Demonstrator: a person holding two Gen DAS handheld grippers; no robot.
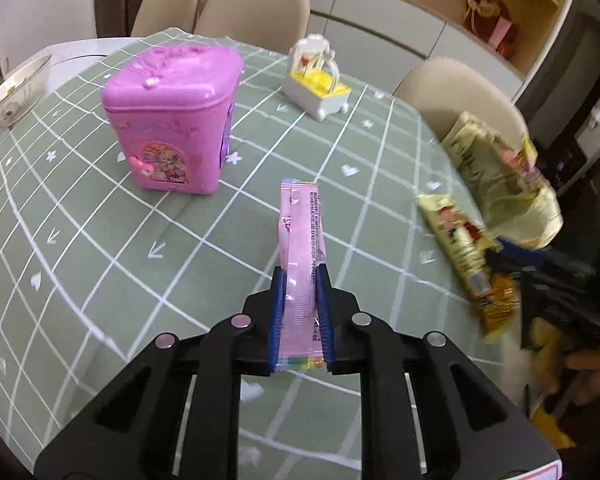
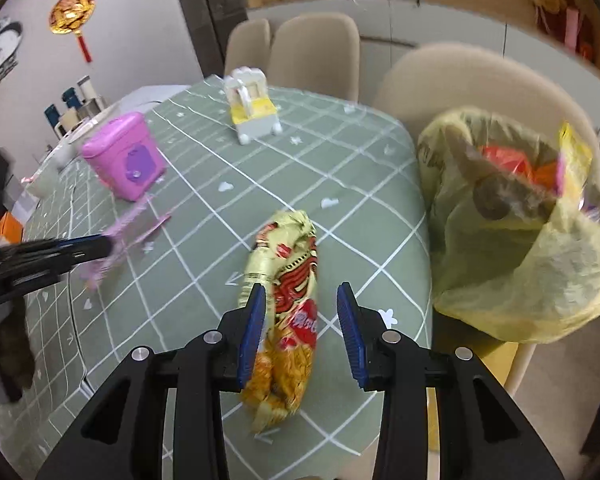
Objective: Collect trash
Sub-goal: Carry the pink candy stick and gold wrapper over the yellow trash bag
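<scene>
- The left claw is clamped on a pink sachet, lifted off the table
- The right claw stands wide around a gold snack wrapper lying on the table — its pads are not pressing it
- The yellow trash bag, at 3 o'clock off the table edge, already holds some litter; both pieces are left to go in
- The bag's contents are blurred — I cannot name them, and its bottom is cut off
</scene>
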